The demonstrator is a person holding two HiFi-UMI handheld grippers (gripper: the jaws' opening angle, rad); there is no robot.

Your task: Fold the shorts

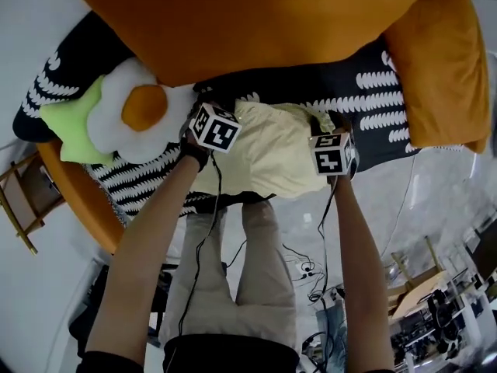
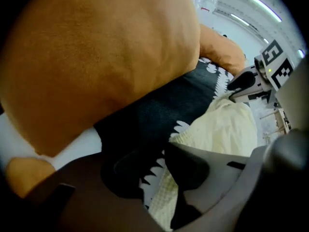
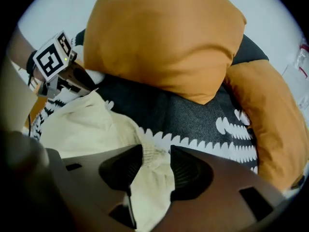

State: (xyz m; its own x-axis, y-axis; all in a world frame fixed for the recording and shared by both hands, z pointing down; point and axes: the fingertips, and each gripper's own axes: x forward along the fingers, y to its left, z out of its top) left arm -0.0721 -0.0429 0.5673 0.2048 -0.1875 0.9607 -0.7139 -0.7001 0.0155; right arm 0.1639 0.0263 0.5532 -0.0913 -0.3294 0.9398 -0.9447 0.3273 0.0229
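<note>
Pale yellow shorts [image 1: 268, 150] lie folded on a black blanket with white marks [image 1: 373, 115]. My left gripper [image 1: 213, 128] is at the shorts' far left corner. In the left gripper view its jaws [image 2: 157, 173] stand apart, with the ribbed edge of the shorts [image 2: 231, 129] and some blanket in the gap. My right gripper [image 1: 334, 152] is at the far right corner. In the right gripper view its jaws [image 3: 154, 168] are parted, and the waistband of the shorts [image 3: 82, 129] lies loose between the pads. The other gripper shows in each gripper view.
A big orange cushion [image 1: 256, 22] lies just behind the shorts, and a second orange cushion [image 1: 443, 68] is at the right. A fried-egg plush [image 1: 140, 111] and a green pillow [image 1: 74, 127] sit at the left. A wooden chair [image 1: 19, 200] stands beside the round orange seat edge [image 1: 78, 200].
</note>
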